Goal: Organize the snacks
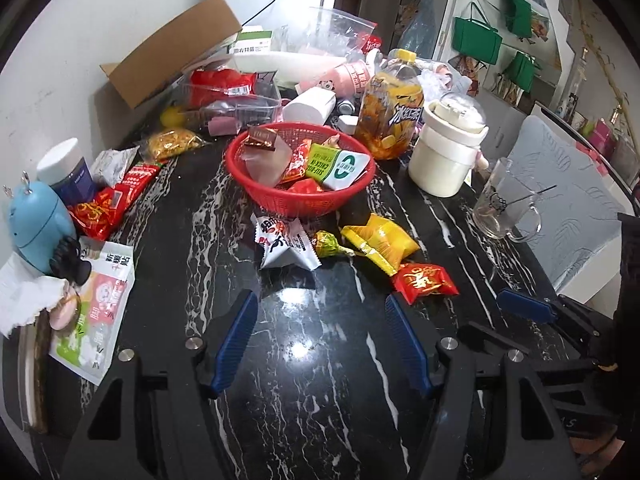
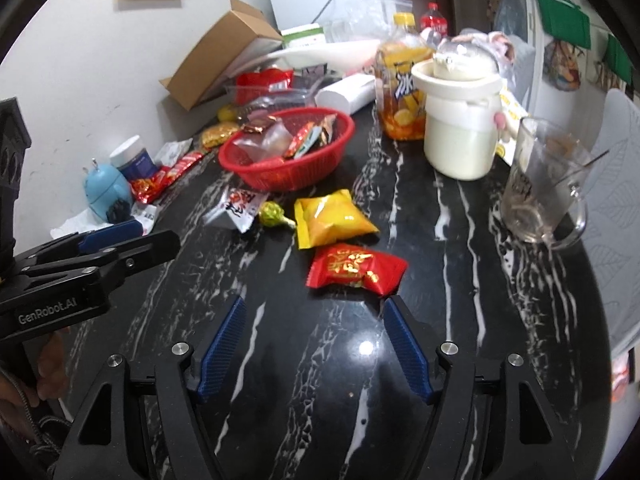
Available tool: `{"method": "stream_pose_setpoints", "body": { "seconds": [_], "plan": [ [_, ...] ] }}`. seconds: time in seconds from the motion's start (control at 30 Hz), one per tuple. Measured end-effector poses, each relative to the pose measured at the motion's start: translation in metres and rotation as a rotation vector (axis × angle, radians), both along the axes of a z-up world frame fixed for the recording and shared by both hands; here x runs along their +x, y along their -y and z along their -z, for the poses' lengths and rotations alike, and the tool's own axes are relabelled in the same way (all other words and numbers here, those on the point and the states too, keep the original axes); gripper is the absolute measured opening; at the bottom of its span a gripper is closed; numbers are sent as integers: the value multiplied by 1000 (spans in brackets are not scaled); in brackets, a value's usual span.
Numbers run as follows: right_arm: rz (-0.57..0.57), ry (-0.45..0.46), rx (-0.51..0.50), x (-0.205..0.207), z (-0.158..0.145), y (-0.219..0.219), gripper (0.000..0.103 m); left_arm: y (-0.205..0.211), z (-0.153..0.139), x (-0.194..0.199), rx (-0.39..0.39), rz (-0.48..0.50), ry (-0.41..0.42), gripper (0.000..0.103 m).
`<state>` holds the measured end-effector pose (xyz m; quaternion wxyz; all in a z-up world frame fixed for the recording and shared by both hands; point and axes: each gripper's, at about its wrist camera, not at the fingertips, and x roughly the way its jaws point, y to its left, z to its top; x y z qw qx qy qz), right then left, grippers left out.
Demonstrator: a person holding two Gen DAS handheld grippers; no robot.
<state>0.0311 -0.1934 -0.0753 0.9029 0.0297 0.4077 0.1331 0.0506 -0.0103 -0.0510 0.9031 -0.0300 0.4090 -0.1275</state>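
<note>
A red plastic basket (image 1: pixel 300 184) with a lattice-mesh wall and rolled rim stood near the middle of the black, white-veined marble counter (image 1: pixel 312 360), toward its far edge. It held crinkled foil and film packets: a green-and-white sachet (image 1: pixel 338 166), an orange-red one, a brown one and a cloudy clear pouch.

Four loose snacks lay in a row on the bare polished stone just in front of the basket. There was a white packet (image 1: pixel 286 246) with red and black print and sawtooth ends, then a small green twist-wrapped candy (image 1: pixel 326 242) touching it. Beside these lay a puffy yellow pillow pack (image 1: pixel 380 246) and a glossy red packet (image 1: pixel 426 282) with gold characters, nearest the tools.

The left gripper (image 1: pixel 320 340) hung above the counter with its ribbed blue pads parted about midway, nothing between them. The right gripper (image 2: pixel 316 344) stood likewise apart and empty, the red packet (image 2: pixel 356 268) just beyond its fingertips.

At the counter's left edge sat a red chip bag (image 1: pixel 108 204), a blue rounded figure (image 1: pixel 38 228) and a white-lidded dark jar (image 1: pixel 68 170). Toward the right edge stood a cream ceramic pot (image 1: pixel 446 152) with a clear dome lid, a glass mug (image 1: pixel 506 206) with a spoon in it, and a plastic bottle (image 1: pixel 390 106) of orange drink. An open cardboard box (image 1: pixel 176 48) leaned against the wall at the far edge.
</note>
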Motion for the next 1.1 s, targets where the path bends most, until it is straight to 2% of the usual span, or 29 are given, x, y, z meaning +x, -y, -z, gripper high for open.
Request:
{"method": "stream_pose_setpoints", "body": {
  "seconds": [0.23,0.53,1.0,1.1],
  "plan": [
    [28,-45,14,27,15,5,83,-5,17,27,-26,-9,-40,66],
    [52,-130,26,65,38,8,84,-5,27,65,-11,-15,-53,66],
    [42,-148,-31,89,50,0,87,-1,57,115,49,-8,-126,66],
    [41,-145,-48,92,51,-3,87,0,60,119,37,0,-126,66]
  ]
}}
